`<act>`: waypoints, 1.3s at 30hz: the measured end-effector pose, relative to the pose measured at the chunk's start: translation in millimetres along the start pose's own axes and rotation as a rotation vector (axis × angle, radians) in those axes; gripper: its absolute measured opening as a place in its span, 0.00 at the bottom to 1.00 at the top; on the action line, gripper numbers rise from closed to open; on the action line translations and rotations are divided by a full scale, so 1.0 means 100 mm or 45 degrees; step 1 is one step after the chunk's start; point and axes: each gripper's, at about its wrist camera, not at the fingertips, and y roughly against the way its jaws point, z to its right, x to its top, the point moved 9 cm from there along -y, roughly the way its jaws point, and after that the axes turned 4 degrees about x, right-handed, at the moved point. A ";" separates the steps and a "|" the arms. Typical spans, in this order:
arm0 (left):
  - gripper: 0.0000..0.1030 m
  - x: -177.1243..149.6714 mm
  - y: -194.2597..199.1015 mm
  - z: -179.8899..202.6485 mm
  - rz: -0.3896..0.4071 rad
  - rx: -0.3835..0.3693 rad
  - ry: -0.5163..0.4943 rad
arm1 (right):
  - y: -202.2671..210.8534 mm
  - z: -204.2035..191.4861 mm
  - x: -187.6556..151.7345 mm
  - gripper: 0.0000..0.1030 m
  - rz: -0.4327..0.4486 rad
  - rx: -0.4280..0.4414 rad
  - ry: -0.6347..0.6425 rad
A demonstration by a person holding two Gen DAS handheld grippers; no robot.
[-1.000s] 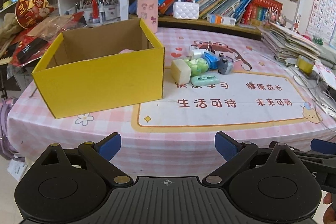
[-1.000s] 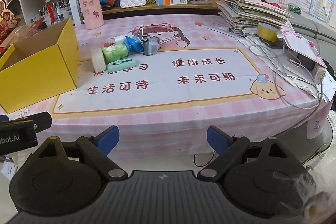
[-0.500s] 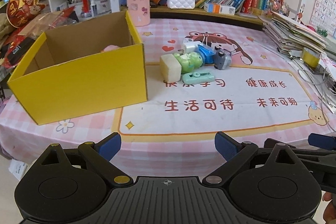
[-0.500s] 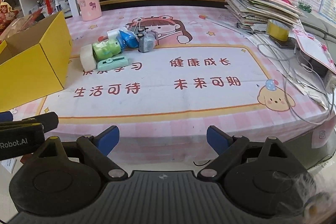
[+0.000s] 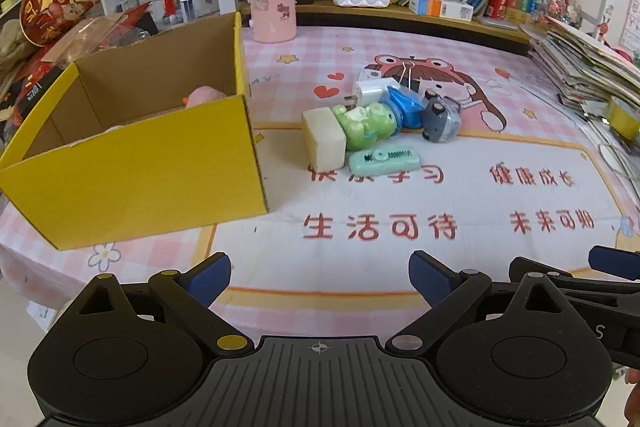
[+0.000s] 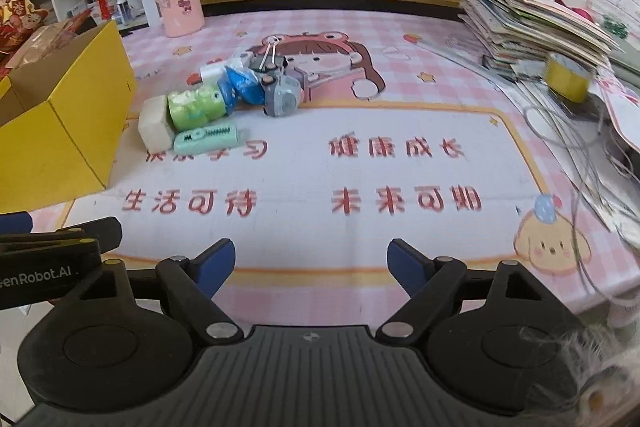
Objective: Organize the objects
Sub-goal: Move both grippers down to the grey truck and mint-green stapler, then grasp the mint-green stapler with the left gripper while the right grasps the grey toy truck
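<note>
Bright, even light; fisheye-bent edges

We note the left gripper (image 5: pixel 319 277) is matte black plastic: ribbed centre plate with a small crosshair mark, two round hubs, angled links ending in blue pads. One pivot screw is brass-yellow, the other silver. The right gripper (image 6: pixel 311 261) matches, both near screws silver. White lettering "enRobot.AI" shows on the left unit's side.

A table with a pink checked cloth (image 5: pixel 360 43) carries a yellow box (image 5: pixel 132 179) and a pink cup (image 5: pixel 272 3). Small toys (image 5: pixel 376 127) cluster just beside the box. Stacked papers (image 6: pixel 528 23) lie at the right edge.
</note>
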 end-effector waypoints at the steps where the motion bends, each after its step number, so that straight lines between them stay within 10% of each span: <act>1: 0.93 0.03 -0.01 0.01 0.006 -0.002 0.006 | -0.02 0.01 0.04 0.81 0.008 0.007 0.005; 14: 0.78 0.53 -0.28 0.37 0.086 0.077 0.012 | -0.35 0.22 0.65 0.67 0.119 0.079 0.069; 39: 0.74 0.60 -1.22 0.64 -0.077 0.098 0.186 | -0.99 0.31 1.27 0.70 0.107 0.156 0.169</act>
